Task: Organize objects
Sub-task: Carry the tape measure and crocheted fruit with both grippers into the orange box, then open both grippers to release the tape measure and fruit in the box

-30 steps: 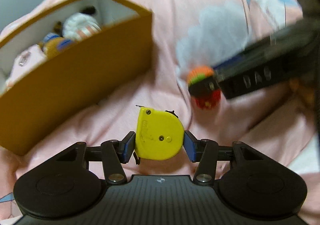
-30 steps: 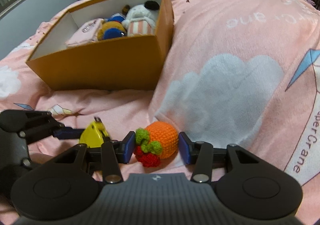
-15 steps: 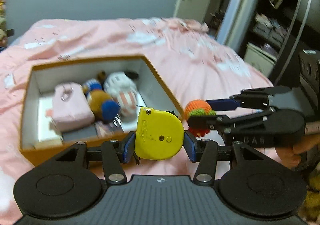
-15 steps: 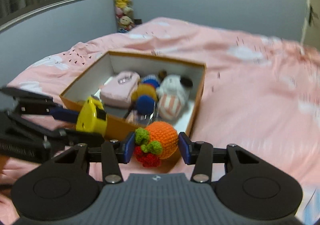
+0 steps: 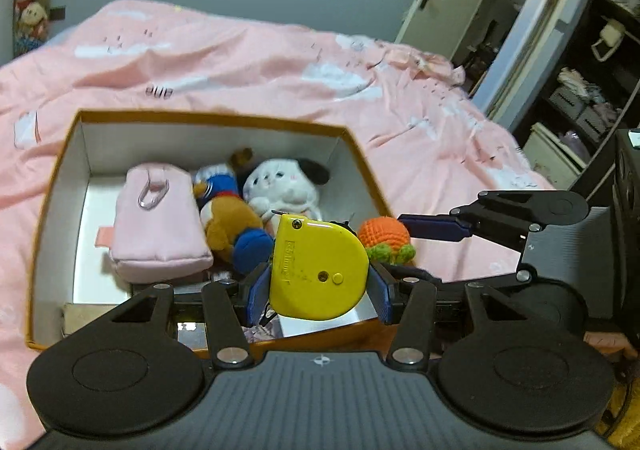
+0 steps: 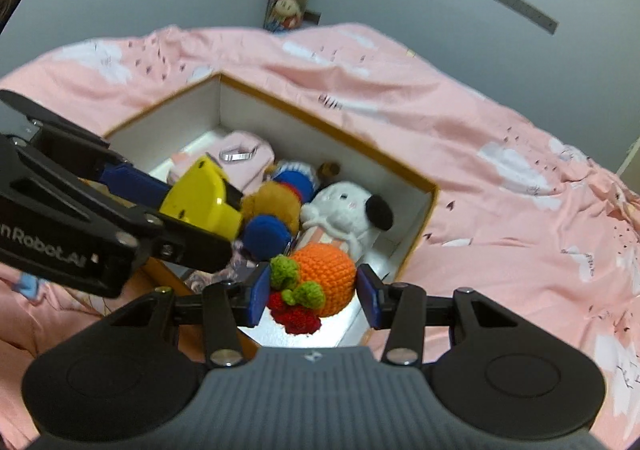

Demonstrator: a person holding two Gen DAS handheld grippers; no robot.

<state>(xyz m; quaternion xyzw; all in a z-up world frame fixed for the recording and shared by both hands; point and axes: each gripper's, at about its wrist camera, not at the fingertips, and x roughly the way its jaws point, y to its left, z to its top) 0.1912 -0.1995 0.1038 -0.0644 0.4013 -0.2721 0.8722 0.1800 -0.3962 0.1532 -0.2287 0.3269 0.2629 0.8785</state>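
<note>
A yellow tape measure [image 5: 318,274] is clamped flat-sided in the left tongs [image 5: 318,292] above the orange box [image 5: 362,152]; hard, slick plastic, likely hefty. A crocheted orange [image 6: 324,278], soft and light, is squeezed by the right tongs [image 6: 314,296] over the same box. "Robot.AI" is read on the left tool; the tape's embossing is illegible.

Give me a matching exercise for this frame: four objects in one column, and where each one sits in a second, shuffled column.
Objects
1. tape measure
2. crochet orange
3. pink pouch
4. white plush dog

Places
A. in the box, by its right wall
B. held in the left tool
C. in the box, toward its left side
D. held in the right tool

Pairs: 1-B, 2-D, 3-C, 4-A
</note>
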